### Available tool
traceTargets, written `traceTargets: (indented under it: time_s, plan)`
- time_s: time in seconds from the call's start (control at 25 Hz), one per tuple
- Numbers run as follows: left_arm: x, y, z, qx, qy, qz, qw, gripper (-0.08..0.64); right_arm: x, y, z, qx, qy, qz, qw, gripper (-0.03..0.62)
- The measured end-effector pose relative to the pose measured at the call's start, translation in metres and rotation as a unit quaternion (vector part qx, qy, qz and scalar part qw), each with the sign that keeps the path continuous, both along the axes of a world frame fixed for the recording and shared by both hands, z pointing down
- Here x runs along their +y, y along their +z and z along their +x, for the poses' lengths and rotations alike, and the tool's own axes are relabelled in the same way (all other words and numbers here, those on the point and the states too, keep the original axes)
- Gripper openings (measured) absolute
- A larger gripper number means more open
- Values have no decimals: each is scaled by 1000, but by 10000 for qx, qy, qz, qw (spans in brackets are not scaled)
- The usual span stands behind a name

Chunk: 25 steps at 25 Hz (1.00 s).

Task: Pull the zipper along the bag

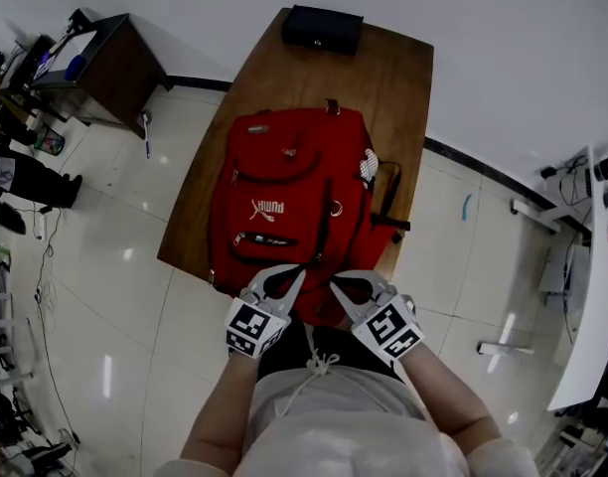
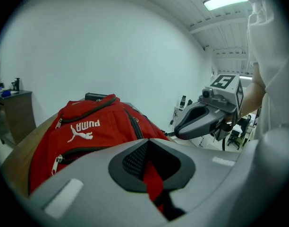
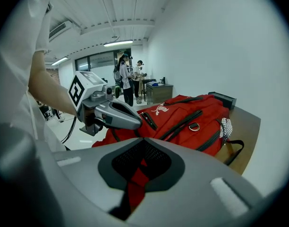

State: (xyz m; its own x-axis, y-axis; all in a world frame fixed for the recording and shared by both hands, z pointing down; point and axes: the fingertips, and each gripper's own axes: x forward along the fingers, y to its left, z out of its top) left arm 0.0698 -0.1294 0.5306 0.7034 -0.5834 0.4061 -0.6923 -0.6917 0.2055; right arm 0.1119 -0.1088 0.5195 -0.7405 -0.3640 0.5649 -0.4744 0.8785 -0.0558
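A red backpack (image 1: 284,192) with a white logo lies on a wooden table (image 1: 383,78), its black zippers (image 1: 324,229) running lengthwise. Both grippers hover at the bag's near end, just above the fabric. My left gripper (image 1: 297,269) is shut with nothing held; its tips point at the bag's bottom edge. Beside it, my right gripper (image 1: 336,280) is shut and empty too. In the left gripper view the backpack (image 2: 83,126) fills the left, with the right gripper (image 2: 182,129) alongside. From the right gripper view I see the backpack (image 3: 191,115) and the left gripper (image 3: 134,123).
A black box (image 1: 322,28) sits at the table's far end. A black strap (image 1: 388,202) hangs over the table's right side. A dark cabinet (image 1: 105,63) stands at left, a white desk (image 1: 592,296) at right. People (image 3: 128,77) stand far back.
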Motion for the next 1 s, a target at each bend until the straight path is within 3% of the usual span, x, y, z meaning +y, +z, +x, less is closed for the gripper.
traceTargets:
  time_s: [0.2, 0.28, 0.44, 0.6, 1.0]
  plan:
    - [-14, 27, -3, -147, 44, -223, 9996, 6, -21, 29, -7, 491, -185, 7, 9986, 10]
    - [-17, 36, -1, -196, 71, -321, 9993, 6, -26, 39, -12, 615, -279, -61, 9977, 72]
    - [-18, 55, 3, -212, 21, -585, 9981, 6, -28, 58, -21, 890, -298, -95, 9955, 78]
    - [-20, 58, 6, -255, 51, -642, 9976, 6, -29, 79, -21, 1165, -121, -172, 9930, 133]
    - [-21, 65, 7, -241, 62, -762, 9968, 6, -41, 94, -26, 1337, 122, 45, 9909, 119]
